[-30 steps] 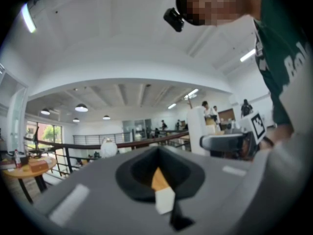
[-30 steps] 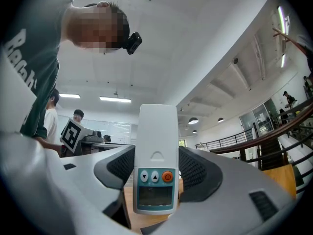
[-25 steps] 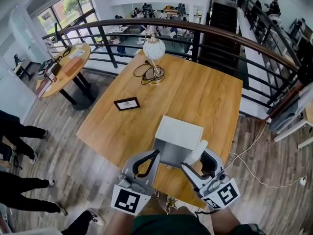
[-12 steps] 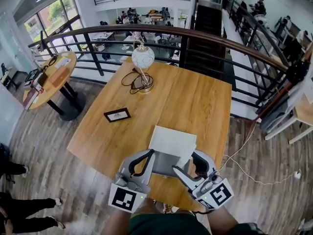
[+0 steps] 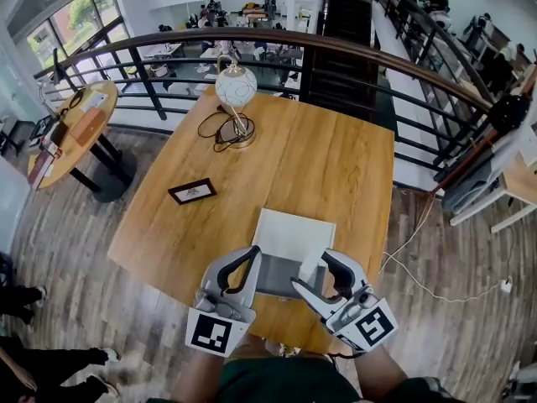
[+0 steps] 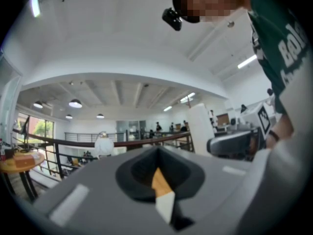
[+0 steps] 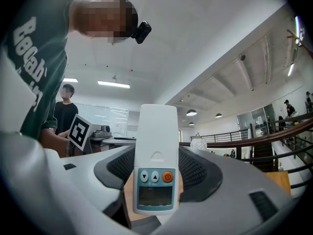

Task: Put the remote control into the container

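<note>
Well, nearest to me, my right gripper (image 7: 156, 169) has its jaws clamped on the remote control (image 7: 156, 146). The remote stands upright between the dark pads with its face to the gripper's camera. It is white, with two arrow keys, an orange round button and a small screen below them.

My left gripper (image 6: 159, 153) carries nothing. Its jaws are pressed together, and only a sliver of wood and white shows through the hollow between the pads. From above, the two grippers sit side by side at the near edge of the table (image 5: 336, 166), left and right of each other, tips pointing away from me.

Just past them lies the container (image 5: 294, 232), a white panel at the far side and a grey part nearer me. The left gripper's tip reaches the grey part's left edge. The right gripper's tip, with the remote, lies over its right near corner. I cannot tell whether the remote touches the container.

Farther along the wooden top, a small black-framed card (image 5: 191, 191) lies flat, well apart from the container and off to the left. Beyond that stands a lamp (image 5: 235, 86) with a white globe, a dark cord (image 5: 211, 128) looped by its base.

Behind the table runs a curved dark railing (image 5: 252, 39). To the left, on the plank floor (image 5: 75, 250), is a round table (image 5: 71, 128) with things on it, and a white cable (image 5: 419, 284) trails over the floor at the right. Past the railing, people sit at desks far off.
</note>
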Tool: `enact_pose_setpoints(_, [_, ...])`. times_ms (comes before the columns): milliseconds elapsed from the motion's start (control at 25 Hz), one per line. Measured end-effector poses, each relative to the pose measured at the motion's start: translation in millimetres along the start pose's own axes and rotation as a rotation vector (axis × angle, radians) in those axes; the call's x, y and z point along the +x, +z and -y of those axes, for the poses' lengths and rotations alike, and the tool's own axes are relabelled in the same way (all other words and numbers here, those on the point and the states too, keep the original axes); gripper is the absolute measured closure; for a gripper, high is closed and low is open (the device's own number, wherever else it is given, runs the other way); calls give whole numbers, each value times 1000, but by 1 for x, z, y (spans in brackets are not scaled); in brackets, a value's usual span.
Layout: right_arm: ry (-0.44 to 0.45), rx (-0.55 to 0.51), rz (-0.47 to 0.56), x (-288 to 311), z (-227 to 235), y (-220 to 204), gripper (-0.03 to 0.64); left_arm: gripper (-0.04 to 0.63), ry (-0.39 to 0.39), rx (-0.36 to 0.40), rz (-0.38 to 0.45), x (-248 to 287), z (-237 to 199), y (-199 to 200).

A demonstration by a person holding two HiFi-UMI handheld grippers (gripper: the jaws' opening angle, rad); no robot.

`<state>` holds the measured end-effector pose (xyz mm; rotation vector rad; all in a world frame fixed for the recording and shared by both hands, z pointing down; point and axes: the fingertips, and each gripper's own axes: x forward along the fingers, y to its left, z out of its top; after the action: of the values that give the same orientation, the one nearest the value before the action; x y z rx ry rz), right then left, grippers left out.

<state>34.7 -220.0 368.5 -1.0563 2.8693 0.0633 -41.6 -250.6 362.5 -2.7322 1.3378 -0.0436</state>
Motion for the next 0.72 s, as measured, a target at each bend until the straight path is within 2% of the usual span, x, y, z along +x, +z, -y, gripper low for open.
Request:
enact_pose_setpoints(400, [42, -31, -112, 16, 0, -36, 328, 601, 6, -29, -24, -1, -10, -17])
enact_pose_setpoints(720, [68, -53, -257, 18, -2, -83, 330, 601, -2, -27, -39, -3, -13, -30])
